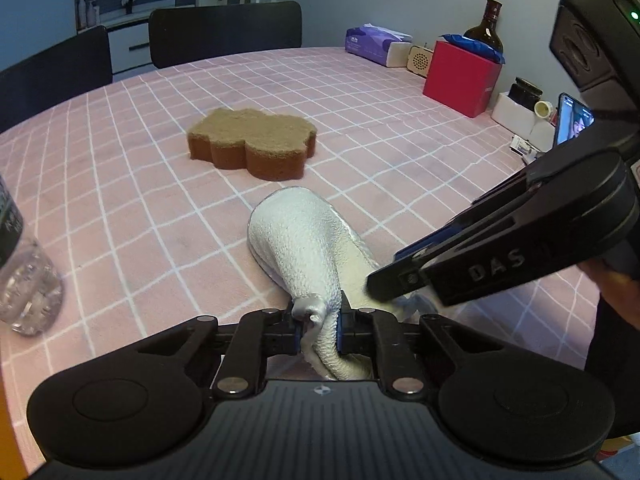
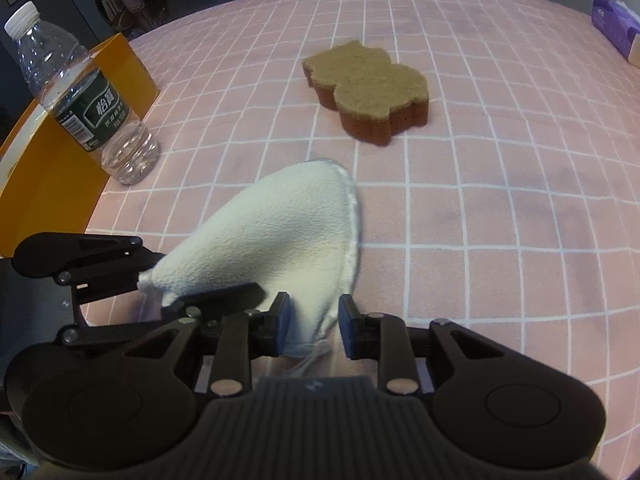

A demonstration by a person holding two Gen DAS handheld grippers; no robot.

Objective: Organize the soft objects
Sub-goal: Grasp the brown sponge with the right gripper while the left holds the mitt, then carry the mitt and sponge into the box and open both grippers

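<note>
A white terry cloth (image 1: 304, 248) (image 2: 276, 236) lies bunched on the pink checked tablecloth (image 1: 140, 184), its near end lifted. My left gripper (image 1: 318, 330) is shut on one corner of it, the fabric squeezed between the blue pads. My right gripper (image 2: 314, 322) grips the neighbouring corner, and the cloth fills almost the whole gap between its pads. From the left wrist view the right gripper (image 1: 374, 284) comes in from the right onto the cloth. The left gripper (image 2: 160, 280) shows at the left of the right wrist view. Beyond the cloth rests a brown cloud-shaped sponge (image 1: 252, 142) (image 2: 368, 80).
A water bottle (image 2: 80, 92) (image 1: 24, 272) stands left of the cloth, beside an orange box (image 2: 60, 168). At the far right edge are a red box (image 1: 460, 76), tissue pack (image 1: 376, 42), dark bottle (image 1: 486, 28) and phone (image 1: 572, 120). Black chairs (image 1: 224, 32) stand behind the table.
</note>
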